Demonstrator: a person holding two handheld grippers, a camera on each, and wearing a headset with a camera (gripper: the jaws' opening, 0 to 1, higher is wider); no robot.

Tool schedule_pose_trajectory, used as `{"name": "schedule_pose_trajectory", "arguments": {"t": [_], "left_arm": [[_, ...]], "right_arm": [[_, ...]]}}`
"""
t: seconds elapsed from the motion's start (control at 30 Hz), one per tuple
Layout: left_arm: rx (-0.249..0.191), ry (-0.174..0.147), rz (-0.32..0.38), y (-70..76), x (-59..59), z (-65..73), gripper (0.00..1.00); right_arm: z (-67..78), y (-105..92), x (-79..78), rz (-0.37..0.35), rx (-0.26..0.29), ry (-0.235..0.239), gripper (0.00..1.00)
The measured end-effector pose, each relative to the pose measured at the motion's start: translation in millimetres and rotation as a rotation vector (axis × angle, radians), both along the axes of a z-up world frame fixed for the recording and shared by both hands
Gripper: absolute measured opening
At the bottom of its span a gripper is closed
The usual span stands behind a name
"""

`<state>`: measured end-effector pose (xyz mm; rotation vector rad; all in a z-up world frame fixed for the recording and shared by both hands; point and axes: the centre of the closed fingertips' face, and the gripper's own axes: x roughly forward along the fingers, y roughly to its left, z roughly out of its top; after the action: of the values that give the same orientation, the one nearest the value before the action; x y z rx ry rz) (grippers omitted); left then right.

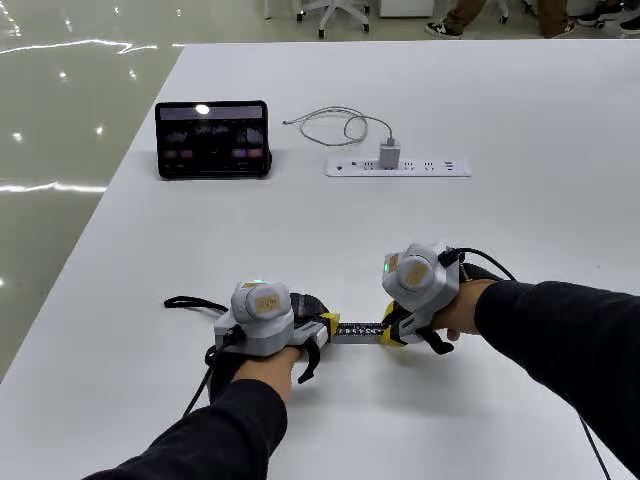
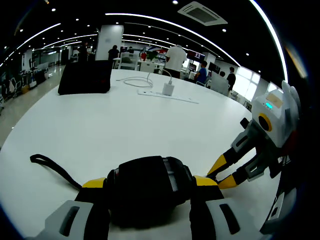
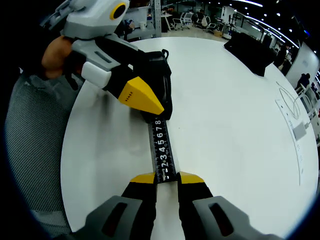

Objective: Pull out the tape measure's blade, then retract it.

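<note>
Nearest you, your left gripper was clamped on the tape measure, its yellow-tipped jaws pressed against either side of the black case. From the head view most of that case was hidden under the gripper's grey body. The case sat on the white table close to the near edge, with its black wrist strap trailing off to your left. A short run of blade stood out of the case toward your right. In the right gripper view its numbers read up to 8 at the case mouth, though I couldn't tell whether it touched the tabletop. Your right gripper was pinched onto the blade's free end, so the hook was covered by the jaws and could not be made out. A black cord from that gripper ran off the bottom edge of the head view. Farther out, well apart from both grippers, a dark tablet stood propped, its screen too dim to read. To its right lay a white power strip with a white charger plugged in and a grey cable looped behind it. Past the far edge, a chair base and someone's shoes were cut off by the top of the head view.
</note>
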<state>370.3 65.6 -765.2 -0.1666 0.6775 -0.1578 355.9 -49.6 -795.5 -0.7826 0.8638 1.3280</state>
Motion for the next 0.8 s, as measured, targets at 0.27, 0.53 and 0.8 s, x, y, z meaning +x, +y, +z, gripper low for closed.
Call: {"name": "schedule_pose_trajectory", "arguments": {"t": [0.27,0.53,0.8], "left_arm": [[-0.006,0.003,0.001,0.1,0.1,0.3,0.61],[-0.008,0.002,0.002,0.4,0.1,0.2,0.61],[-0.012,0.005,0.002,0.8,0.3,0.3,0.61]], "right_arm": [[1.7,4.9,0.0,-0.006,0.013,0.005,0.11],[1.2,10.4,0.6,-0.018,0.024,0.009,0.11],[1.2,18.7,-0.1,-0.015,0.034,0.006,0.11]]}}
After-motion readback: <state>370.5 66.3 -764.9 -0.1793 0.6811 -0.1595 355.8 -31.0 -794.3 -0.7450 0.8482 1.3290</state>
